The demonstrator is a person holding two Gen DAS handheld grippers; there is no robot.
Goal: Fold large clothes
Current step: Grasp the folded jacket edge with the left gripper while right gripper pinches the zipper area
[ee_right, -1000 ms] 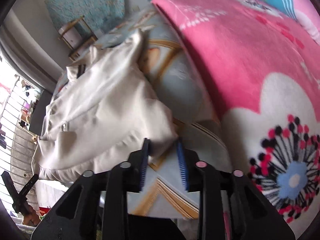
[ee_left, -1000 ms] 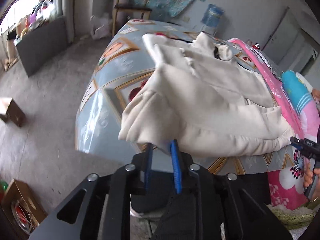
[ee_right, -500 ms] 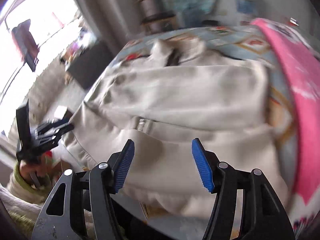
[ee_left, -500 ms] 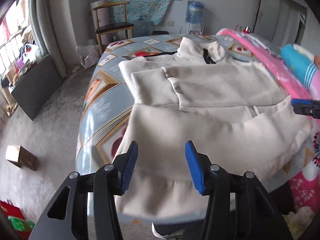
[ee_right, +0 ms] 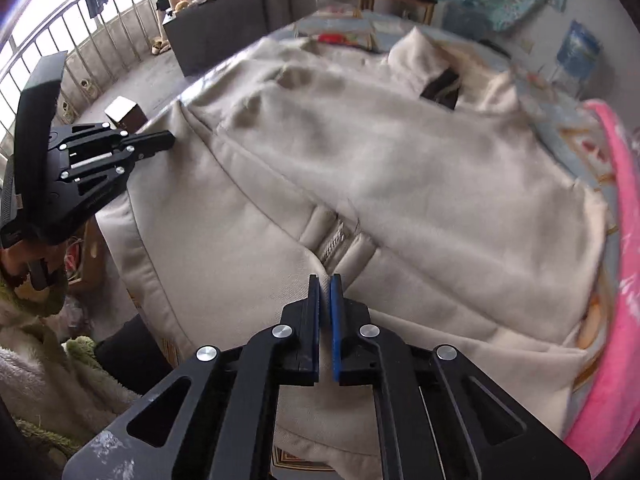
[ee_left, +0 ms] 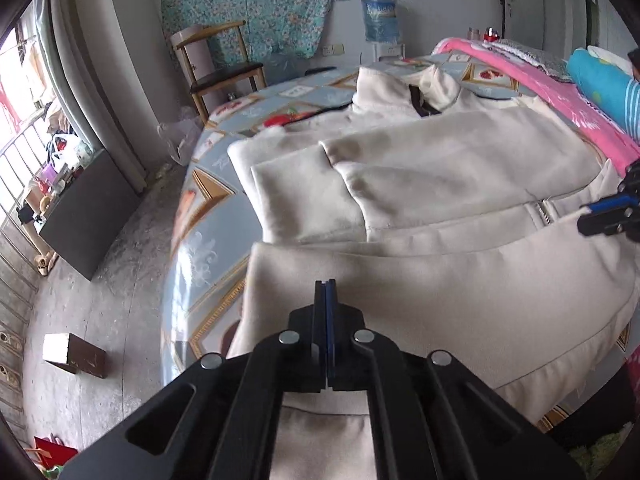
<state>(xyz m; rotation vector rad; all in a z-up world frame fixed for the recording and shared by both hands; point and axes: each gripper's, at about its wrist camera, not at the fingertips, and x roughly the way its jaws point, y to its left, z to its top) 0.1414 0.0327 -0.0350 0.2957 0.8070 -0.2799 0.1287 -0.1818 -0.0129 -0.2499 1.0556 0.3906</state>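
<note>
A large cream zip-up jacket (ee_left: pixel 432 184) lies spread on the patterned blue bed (ee_left: pixel 208 200), collar at the far end, one sleeve folded over its chest. Its lower part lies toward me and hangs over the bed's near edge. My left gripper (ee_left: pixel 325 284) is shut, empty, above the jacket's lower left part. My right gripper (ee_right: pixel 325 280) is shut with a slight gap, empty, above the hem beside the zipper (ee_right: pixel 334 240). The jacket fills the right wrist view (ee_right: pixel 400 152). The left gripper shows there at the jacket's left edge (ee_right: pixel 160 142).
A pink flowered blanket (ee_left: pixel 560 92) lies along the bed's right side, with a blue pillow (ee_left: pixel 604 84) beyond it. A wooden chair (ee_left: pixel 224 68) and a water bottle (ee_left: pixel 380 18) stand at the far wall. A small box (ee_left: pixel 74 354) and a dark cabinet (ee_left: pixel 88 212) are on the floor to the left.
One second ago both grippers pinched the jacket's hem. They opened and let it go over the bed; now both are shut again, empty, above the spread jacket.
</note>
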